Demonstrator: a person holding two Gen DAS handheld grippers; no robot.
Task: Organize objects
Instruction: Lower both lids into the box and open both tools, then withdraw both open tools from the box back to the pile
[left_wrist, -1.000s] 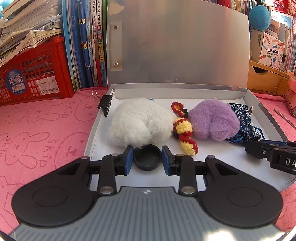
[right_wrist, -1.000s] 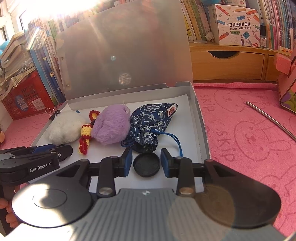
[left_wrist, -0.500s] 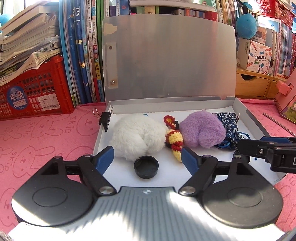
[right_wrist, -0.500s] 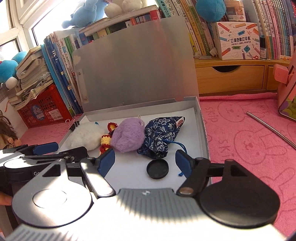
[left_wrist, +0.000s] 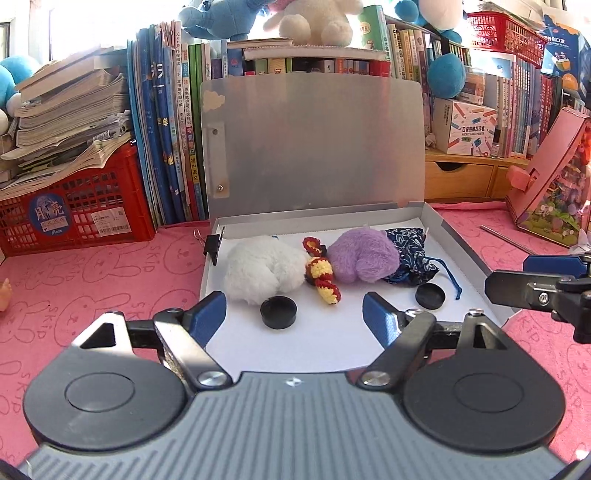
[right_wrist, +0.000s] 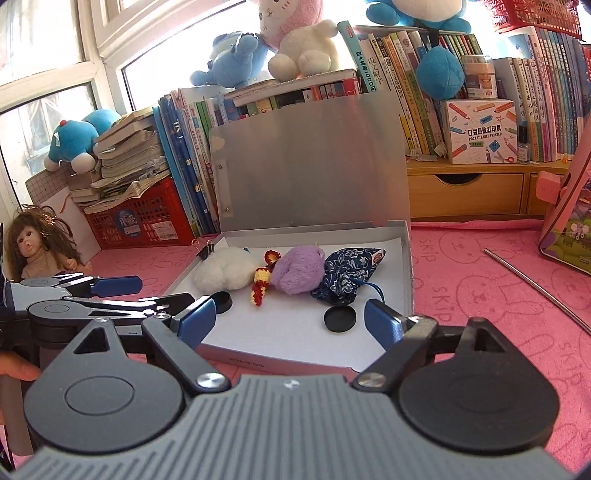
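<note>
From the left wrist, the left hand-held gripper (left_wrist: 294, 308) hangs over the open grey box (left_wrist: 463, 243), jaws spreading with nothing gripped; a black cap (left_wrist: 278, 316) lies below beside the white plush (left_wrist: 263, 268). From the right wrist, the right hand-held gripper (right_wrist: 291, 320) is likewise opening and empty, with a second black cap (right_wrist: 340, 319) resting just before the blue floral pouch (right_wrist: 345, 275).
</note>
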